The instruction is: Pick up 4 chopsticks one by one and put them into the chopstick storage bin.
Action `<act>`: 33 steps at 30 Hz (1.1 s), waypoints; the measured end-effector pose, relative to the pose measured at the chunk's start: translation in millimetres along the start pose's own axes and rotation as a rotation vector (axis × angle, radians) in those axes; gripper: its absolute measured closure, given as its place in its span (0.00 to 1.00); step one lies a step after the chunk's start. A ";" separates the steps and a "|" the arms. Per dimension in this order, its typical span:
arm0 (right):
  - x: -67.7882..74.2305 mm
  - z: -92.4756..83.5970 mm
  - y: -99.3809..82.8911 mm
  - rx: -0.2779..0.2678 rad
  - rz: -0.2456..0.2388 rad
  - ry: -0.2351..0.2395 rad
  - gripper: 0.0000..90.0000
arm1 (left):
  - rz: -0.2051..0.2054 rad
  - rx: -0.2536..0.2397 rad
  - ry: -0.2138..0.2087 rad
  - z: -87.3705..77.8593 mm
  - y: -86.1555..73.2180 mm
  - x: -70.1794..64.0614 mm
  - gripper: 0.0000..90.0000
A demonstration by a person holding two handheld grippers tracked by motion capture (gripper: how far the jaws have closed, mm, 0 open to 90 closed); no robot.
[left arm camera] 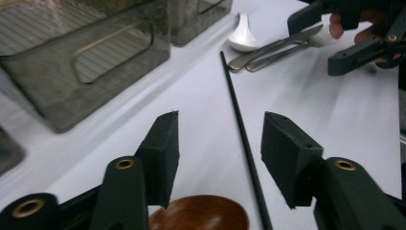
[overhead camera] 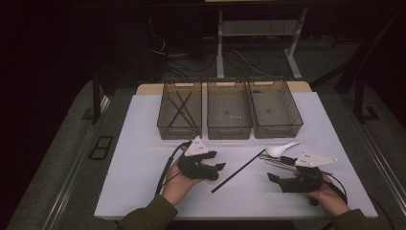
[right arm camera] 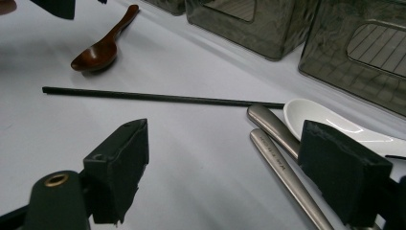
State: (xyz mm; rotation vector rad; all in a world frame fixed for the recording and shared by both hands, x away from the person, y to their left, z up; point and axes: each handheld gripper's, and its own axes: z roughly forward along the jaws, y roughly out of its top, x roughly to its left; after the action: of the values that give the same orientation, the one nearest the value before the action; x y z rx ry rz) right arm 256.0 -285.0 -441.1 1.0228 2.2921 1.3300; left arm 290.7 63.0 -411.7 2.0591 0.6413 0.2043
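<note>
Chopstick (left arm camera: 242, 129), single, black and thin, lies flat on the white table (overhead camera: 143, 143), slanting between the two grippers. In the left gripper view it runs up between the parted jaws of the left gripper (left arm camera: 220, 148), closer to the right-hand pad; neither pad touches it. A brown wooden spoon (left arm camera: 198, 213) lies just under that gripper, its bowl beside the chopstick's near end.

The chopstick's far end reaches a white ceramic spoon (right arm camera: 330, 122) and two steel handles (right arm camera: 282, 153). One handle carries small engraved lettering, too fine to read. The right gripper (right arm camera: 225, 158) hangs over this cutlery with its jaws wide apart and nothing between the pads.

Beyond, three smoky transparent bins (overhead camera: 229, 115) stand side by side at the table's far edge. In the high view the left bin (overhead camera: 167, 115) holds several dark chopsticks lying crossed; the others look bare apart from specks. Nothing lies across the chopstick.
</note>
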 end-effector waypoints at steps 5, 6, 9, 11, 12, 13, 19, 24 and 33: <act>-0.1 0.1 0.2 0.000 -0.001 0.001 0.20 | 0.010 0.022 -0.001 9.3 -3.0 -5.1 0.59; 0.0 0.2 0.1 0.002 -0.002 0.002 0.20 | 0.005 0.022 -0.004 11.1 -3.5 -6.2 0.60; 0.4 -0.2 0.0 0.003 -0.002 0.001 0.20 | 0.004 0.033 -0.018 15.6 -4.3 -9.0 0.64; 0.1 -0.1 0.0 0.002 -0.001 0.000 0.20 | -0.008 0.035 -0.030 19.8 -5.2 -11.5 0.68; -0.1 0.1 0.0 0.002 -0.001 0.001 0.20 | -0.002 0.045 -0.036 21.5 -5.5 -12.3 0.69; -0.1 0.3 0.0 0.003 -0.002 0.001 0.20 | 0.003 0.054 -0.039 23.4 -5.8 -13.3 0.71; 0.3 0.4 0.1 0.005 -0.004 0.003 0.20 | 0.009 0.104 -0.039 35.8 -8.9 -18.3 0.78; 0.3 0.5 0.1 0.006 -0.004 0.003 0.19 | 0.013 0.130 -0.048 44.3 -11.3 -21.6 0.81; 0.3 0.6 0.1 0.005 -0.005 0.003 0.20 | 0.032 0.176 -0.036 54.9 -14.7 -23.7 0.85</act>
State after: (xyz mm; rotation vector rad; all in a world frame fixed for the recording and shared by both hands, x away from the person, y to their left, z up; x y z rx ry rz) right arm 256.2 -284.5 -441.3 1.0165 2.3004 1.3250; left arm 286.3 16.1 -451.5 2.2383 0.6233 0.1328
